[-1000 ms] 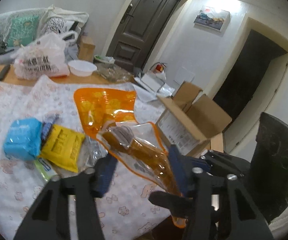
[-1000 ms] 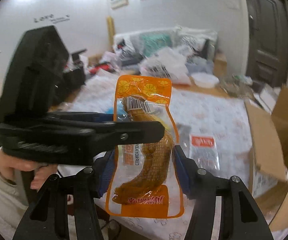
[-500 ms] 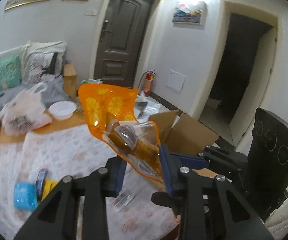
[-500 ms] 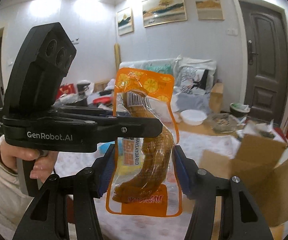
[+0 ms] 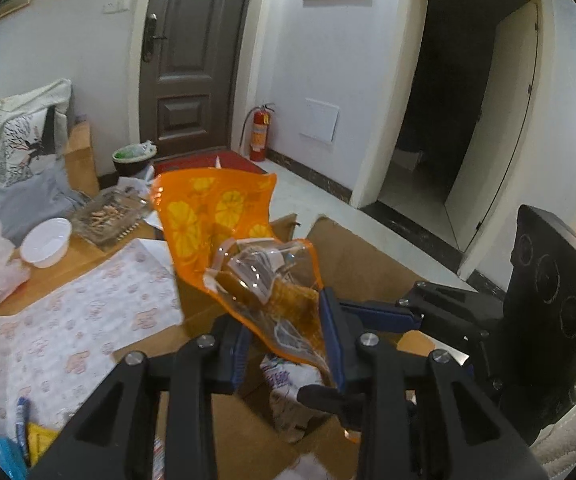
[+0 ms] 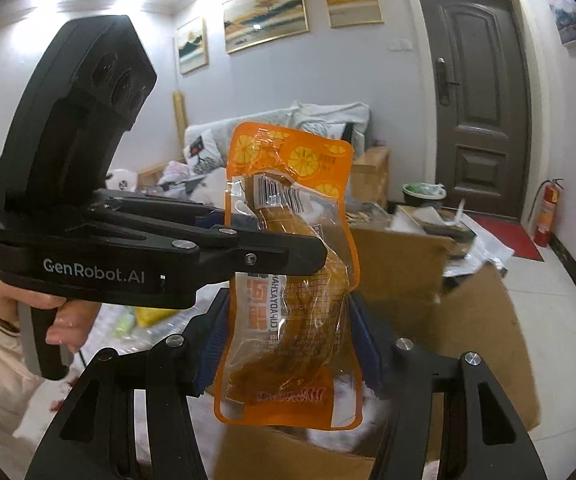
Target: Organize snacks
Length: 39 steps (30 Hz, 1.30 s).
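Evidently both grippers share the orange snack pouch [image 6: 288, 280] above the open cardboard box [image 5: 367, 264]: the left gripper [image 5: 286, 344] and right gripper [image 6: 288, 344] each have jaws clamped on it, probably steadying it for a drop inside.

Dark door [image 5: 186, 56], red fire extinguisher [image 5: 260, 134], white bowl [image 5: 46, 237], framed paintings [image 6: 266, 14].

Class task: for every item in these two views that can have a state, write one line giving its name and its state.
Orange snack pouch: sealed, held in the air over the box.
Left hand-held gripper: shut on the pouch.
Right hand-held gripper: shut on the pouch.
Cardboard box: flaps open, a packet inside.
Front door: closed.
White bowl: upright on the table.
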Tool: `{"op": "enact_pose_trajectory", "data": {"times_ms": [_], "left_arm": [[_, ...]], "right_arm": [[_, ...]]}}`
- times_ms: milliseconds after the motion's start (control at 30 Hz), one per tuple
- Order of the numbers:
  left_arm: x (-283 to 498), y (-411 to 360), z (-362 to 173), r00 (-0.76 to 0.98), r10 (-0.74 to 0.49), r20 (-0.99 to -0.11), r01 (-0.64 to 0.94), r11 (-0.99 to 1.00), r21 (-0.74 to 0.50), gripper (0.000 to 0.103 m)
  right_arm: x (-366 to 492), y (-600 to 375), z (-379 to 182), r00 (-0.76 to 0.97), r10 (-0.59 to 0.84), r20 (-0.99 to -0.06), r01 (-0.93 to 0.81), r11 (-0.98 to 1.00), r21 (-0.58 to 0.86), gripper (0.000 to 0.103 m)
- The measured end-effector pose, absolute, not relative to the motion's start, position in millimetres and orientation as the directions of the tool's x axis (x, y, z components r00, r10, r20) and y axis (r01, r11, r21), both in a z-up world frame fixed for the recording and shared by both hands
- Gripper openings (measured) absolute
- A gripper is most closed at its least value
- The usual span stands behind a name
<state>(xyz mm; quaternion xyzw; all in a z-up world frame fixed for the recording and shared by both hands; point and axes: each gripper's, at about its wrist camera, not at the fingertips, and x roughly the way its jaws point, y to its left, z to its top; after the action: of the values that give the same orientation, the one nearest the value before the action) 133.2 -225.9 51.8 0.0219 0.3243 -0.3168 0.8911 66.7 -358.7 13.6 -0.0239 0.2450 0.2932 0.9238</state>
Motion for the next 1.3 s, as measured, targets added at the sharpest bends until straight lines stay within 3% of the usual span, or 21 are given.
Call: {"op": "enact_pose_trajectory", "data": {"times_ms": [500, 600, 867, 1033, 1300], "left_arm": [[173.3, -263.2, 8.8, 0.521, -0.497, -0.694, 0.567, 0.810, -0.154, 0.031], [174.2, -261.4, 5.9, 0.524, -0.479, -0.704, 0.557, 0.818, -0.142, 0.036], [170.0, -250.8, 11.6, 0.557, -0.467, -0.687, 0.542, 0.831, -0.126, 0.067], [166.6, -241.5, 16.9, 0.576, -0.463, -0.674, 0.529, 0.839, -0.124, 0.073], [155.2, -222.1, 27.0, 0.598, -0.470, -0.649, 0.514, 0.847, -0.139, 0.073]], "right_arm": [[90.9, -382.6, -14.9, 0.694, 0.457, -0.557, -0.522, 0.851, 0.048, 0.056], [97.8, -381.7, -18.1, 0.694, 0.444, -0.567, -0.516, 0.856, 0.039, 0.058], [98.7, -375.4, -18.6, 0.686, 0.430, -0.588, -0.517, 0.856, 0.023, 0.062], [98.4, -374.2, -18.2, 0.683, 0.431, -0.589, -0.516, 0.856, 0.028, 0.065], [95.9, -359.7, -14.2, 0.664, 0.441, -0.604, -0.534, 0.845, 0.031, 0.065]]}}
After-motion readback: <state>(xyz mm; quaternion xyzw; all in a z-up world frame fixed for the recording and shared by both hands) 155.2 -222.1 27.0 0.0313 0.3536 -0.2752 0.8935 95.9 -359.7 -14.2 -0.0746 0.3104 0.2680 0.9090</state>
